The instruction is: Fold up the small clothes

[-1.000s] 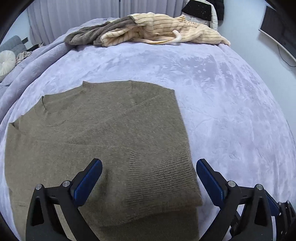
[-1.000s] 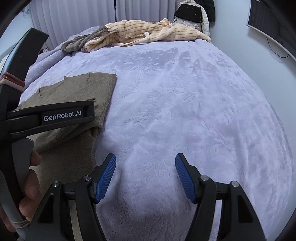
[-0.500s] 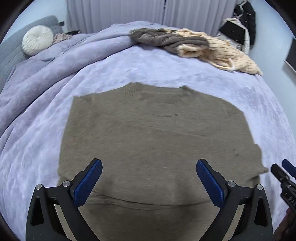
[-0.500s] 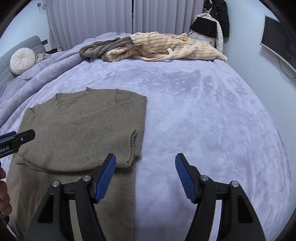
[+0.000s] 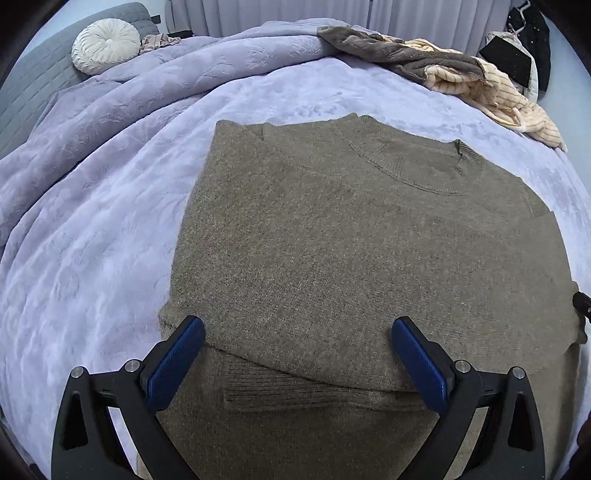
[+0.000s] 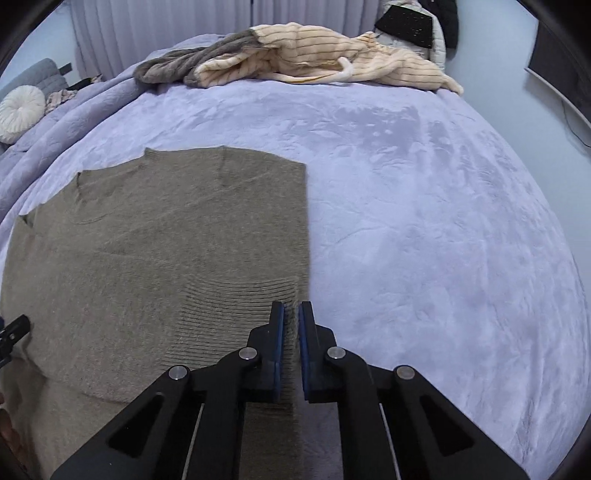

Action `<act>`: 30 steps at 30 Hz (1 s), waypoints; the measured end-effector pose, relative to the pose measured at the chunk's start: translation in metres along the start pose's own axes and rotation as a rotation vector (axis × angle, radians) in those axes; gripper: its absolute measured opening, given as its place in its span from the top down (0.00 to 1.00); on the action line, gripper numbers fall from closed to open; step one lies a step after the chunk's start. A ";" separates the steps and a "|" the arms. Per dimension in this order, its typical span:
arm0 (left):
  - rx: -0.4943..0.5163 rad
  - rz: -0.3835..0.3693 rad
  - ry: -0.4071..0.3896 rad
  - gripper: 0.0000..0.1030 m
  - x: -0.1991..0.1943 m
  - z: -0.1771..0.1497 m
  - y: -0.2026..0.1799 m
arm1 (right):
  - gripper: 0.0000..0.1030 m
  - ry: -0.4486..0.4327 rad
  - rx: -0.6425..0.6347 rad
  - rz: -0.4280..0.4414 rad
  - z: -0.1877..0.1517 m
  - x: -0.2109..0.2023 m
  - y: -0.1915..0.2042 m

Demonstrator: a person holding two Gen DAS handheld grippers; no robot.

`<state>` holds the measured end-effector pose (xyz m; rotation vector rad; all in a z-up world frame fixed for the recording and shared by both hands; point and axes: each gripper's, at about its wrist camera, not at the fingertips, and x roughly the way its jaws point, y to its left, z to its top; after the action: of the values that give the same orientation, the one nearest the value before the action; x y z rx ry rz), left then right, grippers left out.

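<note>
- Olive-brown knit sweater (image 5: 354, 258) lies flat on the lavender bed cover (image 6: 424, 206), neckline (image 5: 417, 170) toward the far side of the bed, sleeves folded in over the body.
- Left view: a folded sleeve's ribbed cuff (image 5: 295, 391) sits across the lower body of the sweater, between the tool's two pads.
- Left tool (image 5: 298, 363): jaws wide, blue pads (image 5: 173, 363) well apart, hovering over the near-left part of the sweater. Nothing gripped; can't tell whether the tips touch the knit.
- Right tool (image 6: 291, 314): jaws closing, down to a narrow slit, with the sweater's right-hand folded edge (image 6: 304, 236) running into the gap between the pads. Ribbed knit shows in the slit, so it reads as pinched on the sweater edge near the ribbed band (image 6: 236, 306).
- Right view: sweater fills the left half of the view, bare bed cover to the right of the tool. Part of the left tool pokes in at the left edge (image 6: 14, 328).
- Left view: a black tip of the right tool (image 5: 581, 302) shows at the far right edge, at the sweater's right side.
- Far end of bed: heap of other clothes, a cream striped garment (image 6: 332, 59) with a grey-brown one (image 6: 192, 62) beside it, well apart from the sweater.
- Round white cushion (image 5: 105, 46) at far left, next to a grey headboard (image 5: 26, 85). Curtains (image 6: 159, 26) behind the bed.
</note>
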<state>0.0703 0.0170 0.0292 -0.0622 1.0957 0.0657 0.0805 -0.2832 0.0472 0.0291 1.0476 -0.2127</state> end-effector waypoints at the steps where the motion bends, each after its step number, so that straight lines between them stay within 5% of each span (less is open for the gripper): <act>1: 0.002 0.006 0.008 0.01 -0.001 0.000 0.000 | 0.92 0.014 0.025 0.023 0.000 0.000 -0.004; 4: -0.010 -0.048 -0.019 0.01 -0.015 0.004 0.001 | 0.83 -0.015 0.046 0.011 0.002 -0.018 -0.005; 6: 0.012 -0.080 -0.049 0.01 -0.026 0.005 -0.006 | 0.59 -0.093 0.013 -0.017 -0.002 -0.039 0.008; 7: 0.038 -0.096 -0.051 0.01 -0.027 0.006 -0.012 | 0.34 -0.119 -0.009 0.002 -0.005 -0.047 0.018; 8: 0.065 -0.103 -0.045 0.01 -0.024 0.005 -0.018 | 0.23 -0.129 -0.046 0.049 -0.008 -0.050 0.032; 11: 0.149 -0.050 0.017 0.01 -0.002 -0.002 -0.031 | 0.23 -0.075 -0.189 0.167 -0.021 -0.043 0.076; 15: 0.106 -0.053 0.043 0.01 0.000 -0.014 -0.003 | 0.24 0.044 -0.170 0.075 -0.032 -0.009 0.074; 20: 0.045 -0.076 -0.004 0.01 -0.033 -0.037 0.025 | 0.23 -0.011 -0.100 0.059 -0.048 -0.043 0.044; 26: 0.094 -0.087 0.034 0.01 -0.034 -0.060 0.005 | 0.23 -0.032 -0.253 0.146 -0.083 -0.067 0.085; 30: 0.160 -0.048 0.037 0.01 -0.028 -0.091 0.000 | 0.23 0.022 -0.383 0.104 -0.120 -0.054 0.102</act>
<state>-0.0229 0.0085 0.0131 0.0539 1.1327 -0.0666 -0.0292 -0.1594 0.0251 -0.2599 1.0913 0.0844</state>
